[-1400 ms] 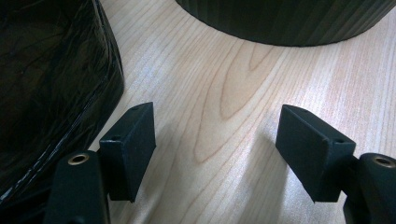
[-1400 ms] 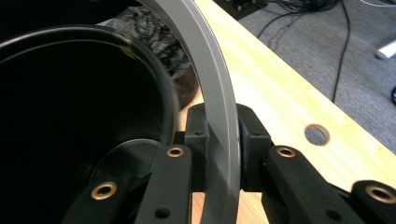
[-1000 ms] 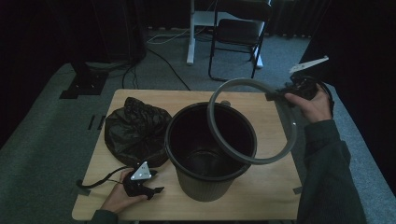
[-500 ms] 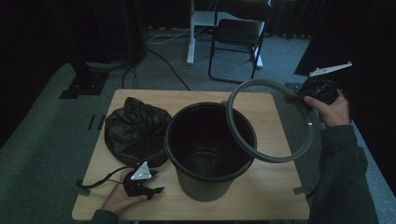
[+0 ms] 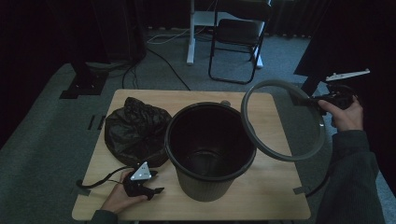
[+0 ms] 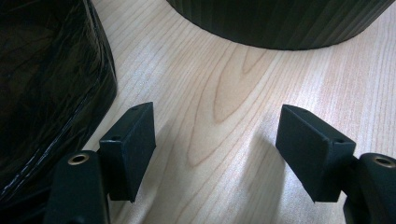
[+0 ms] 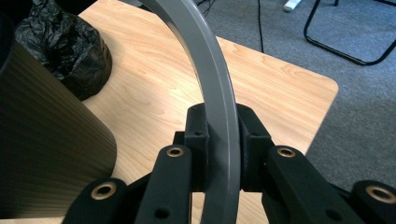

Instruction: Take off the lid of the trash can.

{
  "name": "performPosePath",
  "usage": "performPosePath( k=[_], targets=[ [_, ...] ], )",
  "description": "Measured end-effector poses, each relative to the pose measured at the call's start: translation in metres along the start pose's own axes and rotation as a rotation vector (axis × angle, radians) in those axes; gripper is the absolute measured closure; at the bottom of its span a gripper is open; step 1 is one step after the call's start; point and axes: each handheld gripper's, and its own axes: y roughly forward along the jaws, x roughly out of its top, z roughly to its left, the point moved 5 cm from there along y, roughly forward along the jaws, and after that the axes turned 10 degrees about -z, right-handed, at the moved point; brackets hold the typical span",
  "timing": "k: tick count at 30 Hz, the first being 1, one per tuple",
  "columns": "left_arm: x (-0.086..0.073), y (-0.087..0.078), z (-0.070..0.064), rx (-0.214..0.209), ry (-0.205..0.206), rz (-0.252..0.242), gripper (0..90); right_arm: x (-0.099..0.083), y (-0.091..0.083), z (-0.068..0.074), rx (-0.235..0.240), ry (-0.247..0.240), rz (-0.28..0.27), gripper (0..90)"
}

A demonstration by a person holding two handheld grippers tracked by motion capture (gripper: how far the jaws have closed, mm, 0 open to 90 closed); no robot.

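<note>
right gripper (image 5: 314, 99) is held in the air beyond the right edge of the wooden table (image 5: 275, 196), level with its far half. its jaws are pressed onto the grey ring (image 5: 285, 154) from both sides; in the right gripper view the ring band (image 7: 212, 79) runs up between the two pads with no gap on either side. the ring is off the bin, tilted, held by its far right part. its left arc overlaps the right rim of the black bin (image 5: 210, 184) in the high view, and its lower arc hangs above the right part of the table. whether it touches the bin rim cannot be told.

the bin stands upright near the middle of the table, towards the near edge, open at the top, inside dark. its ribbed wall (image 7: 46, 154) fills the left of the right gripper view.

a crumpled black plastic bag (image 5: 135, 130) lies on the left half of the table, just beside the bin, its right edge against or very near the bin wall.

left gripper (image 5: 156, 190) rests low on the table near the near left corner, held by the person's left hand (image 5: 119, 200). its jaws stand wide apart with bare wood between them. in the left gripper view the bag (image 6: 46, 84) is just left of the left jaw and the base of the bin (image 6: 280, 23) lies ahead. a cable (image 5: 100, 179) trails from this gripper towards the left edge.
</note>
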Motion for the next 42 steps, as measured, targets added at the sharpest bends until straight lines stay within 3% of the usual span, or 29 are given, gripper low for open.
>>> performPosePath(
  k=[10,15,26,36,42],
  targets=[
    [0.000,0.000,0.000,0.000,-0.001,0.000,28.8,-0.020,-0.022,-0.026,-0.072,0.050,-0.011,77.6],
    [0.000,0.000,0.000,-0.001,0.000,0.000,28.9,-0.030,-0.023,-0.033,-0.098,0.060,0.003,77.6],
    [0.000,0.000,0.000,-0.001,0.000,-0.002,28.9,-0.072,0.008,-0.036,-0.088,0.062,0.061,77.4],
    [0.000,0.000,0.000,-0.005,-0.002,-0.004,28.9,-0.105,0.054,-0.022,-0.086,-0.010,0.151,77.0],
    [0.000,0.000,0.000,-0.008,0.000,-0.003,28.9,-0.129,0.072,-0.025,-0.076,0.012,0.202,76.8]
  ],
)
